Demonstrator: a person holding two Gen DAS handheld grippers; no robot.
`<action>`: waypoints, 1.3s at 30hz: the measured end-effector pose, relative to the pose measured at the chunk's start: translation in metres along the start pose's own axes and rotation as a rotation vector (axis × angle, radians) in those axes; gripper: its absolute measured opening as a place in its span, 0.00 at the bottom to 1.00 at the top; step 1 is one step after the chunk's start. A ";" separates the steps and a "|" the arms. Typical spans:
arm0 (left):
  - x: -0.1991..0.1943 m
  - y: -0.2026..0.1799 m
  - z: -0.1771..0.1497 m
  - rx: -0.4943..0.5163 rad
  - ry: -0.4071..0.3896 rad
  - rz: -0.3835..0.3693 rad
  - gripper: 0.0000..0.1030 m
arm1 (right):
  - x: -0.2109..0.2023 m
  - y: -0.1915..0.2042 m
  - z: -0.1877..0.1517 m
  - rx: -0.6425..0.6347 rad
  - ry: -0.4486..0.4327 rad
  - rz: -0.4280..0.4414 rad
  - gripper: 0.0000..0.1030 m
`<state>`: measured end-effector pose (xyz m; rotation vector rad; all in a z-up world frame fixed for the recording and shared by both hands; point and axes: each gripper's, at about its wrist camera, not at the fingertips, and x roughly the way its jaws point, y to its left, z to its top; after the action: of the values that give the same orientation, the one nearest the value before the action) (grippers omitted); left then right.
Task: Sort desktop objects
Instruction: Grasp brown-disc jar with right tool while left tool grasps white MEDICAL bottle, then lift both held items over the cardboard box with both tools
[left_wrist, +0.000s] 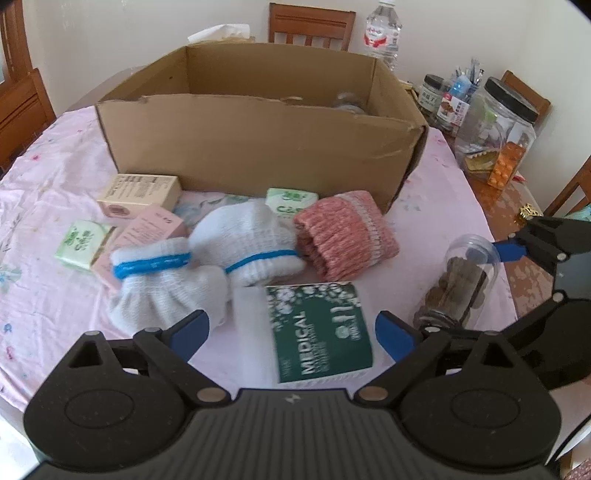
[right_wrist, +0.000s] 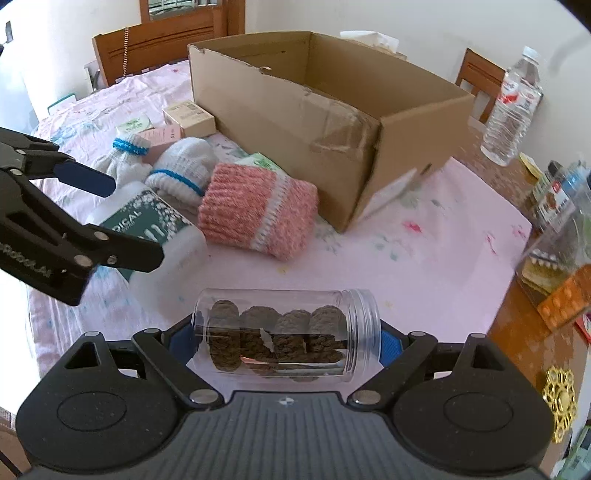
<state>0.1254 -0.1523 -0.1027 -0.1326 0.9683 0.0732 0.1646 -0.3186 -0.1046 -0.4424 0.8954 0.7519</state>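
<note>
Left wrist view: left tongs (left_wrist: 291, 334) spread wide around a smooth green "MEDICAL" pack (left_wrist: 321, 332) beside ribbed white gloves (left_wrist: 207, 258). Right tongs (right_wrist: 286, 341) clench a clear round jar (right_wrist: 286, 334) lying sideways over the pink-clothed worktop (right_wrist: 424, 258), near the cardboard box (right_wrist: 295, 122).
</note>
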 end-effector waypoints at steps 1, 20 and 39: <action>0.002 -0.003 0.001 0.006 0.009 0.001 0.94 | -0.001 -0.001 -0.002 0.005 0.001 -0.002 0.91; 0.020 -0.014 -0.002 0.006 0.039 0.047 0.91 | -0.003 -0.008 -0.009 0.034 -0.001 -0.007 0.91; -0.011 0.002 0.010 0.092 0.025 -0.067 0.82 | -0.016 0.002 0.007 0.013 -0.003 -0.039 0.91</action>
<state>0.1272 -0.1484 -0.0876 -0.0811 0.9894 -0.0344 0.1601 -0.3190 -0.0871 -0.4460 0.8864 0.7103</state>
